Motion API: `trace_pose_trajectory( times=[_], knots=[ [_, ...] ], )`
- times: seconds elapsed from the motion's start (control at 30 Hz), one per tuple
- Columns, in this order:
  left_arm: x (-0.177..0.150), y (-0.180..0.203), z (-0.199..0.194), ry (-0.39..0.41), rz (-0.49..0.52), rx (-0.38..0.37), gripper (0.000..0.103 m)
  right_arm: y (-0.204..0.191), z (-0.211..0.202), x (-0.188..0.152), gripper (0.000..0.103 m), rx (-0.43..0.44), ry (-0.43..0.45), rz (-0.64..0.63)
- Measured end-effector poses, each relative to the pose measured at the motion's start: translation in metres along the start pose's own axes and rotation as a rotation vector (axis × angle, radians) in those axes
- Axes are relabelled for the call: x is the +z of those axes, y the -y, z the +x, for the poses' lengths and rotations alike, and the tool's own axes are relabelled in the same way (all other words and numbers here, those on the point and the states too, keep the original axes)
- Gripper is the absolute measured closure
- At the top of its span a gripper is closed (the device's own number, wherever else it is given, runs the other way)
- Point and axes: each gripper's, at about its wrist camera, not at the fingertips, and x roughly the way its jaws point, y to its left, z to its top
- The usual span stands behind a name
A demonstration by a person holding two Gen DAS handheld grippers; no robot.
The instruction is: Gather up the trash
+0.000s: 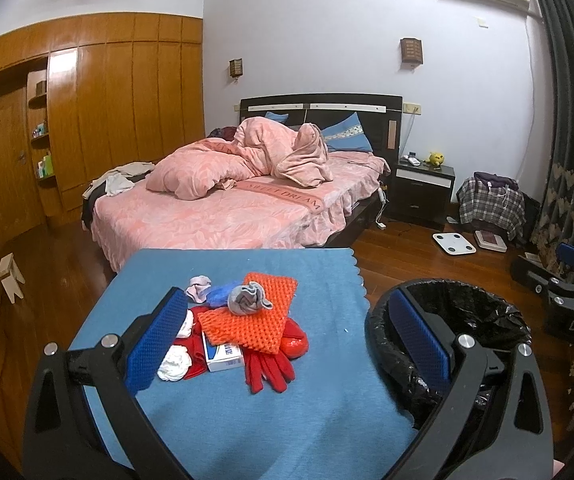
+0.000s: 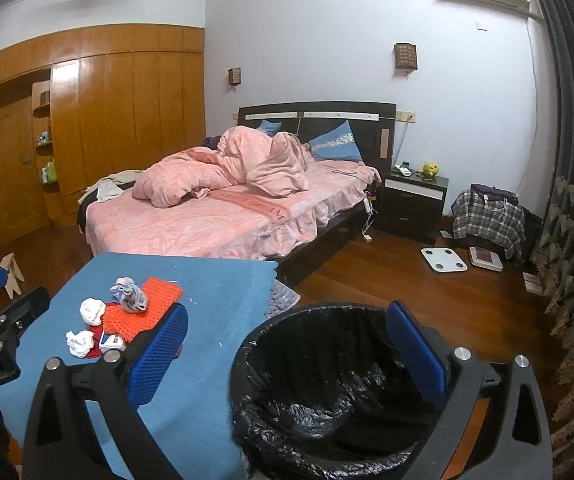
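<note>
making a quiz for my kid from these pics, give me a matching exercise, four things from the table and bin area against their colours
Things:
1. glove
2. bin liner
3. tablecloth
4. crumpled tissue

Colours:
a. white
b. blue
c. red
d. black

Pairs: 1-c, 2-d, 3-b, 4-a
</note>
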Motion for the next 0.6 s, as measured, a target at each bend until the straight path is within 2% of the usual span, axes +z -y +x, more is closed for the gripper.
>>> trace_pose_trajectory(
  times=[0.17, 0.47, 0.6],
  knots=[
    [-0.005, -0.011, 0.009, 0.002, -0.011, 0.02, 0.005, -0.009, 0.008, 0.003, 0.006, 0.027, 0.006, -0.002],
    [-0.021, -0.07, 0.034, 0.003, -0.052, 0.159, 0.005, -0.055, 0.053, -0.003, 0.006, 0.106, 0.035, -0.059],
    [-0.037, -0.099, 0.05, -0.028, -0.066, 0.219, 0.005, -0.075, 0.085, -0.015, 0.006, 0.155, -0.007, -0.04]
  ],
)
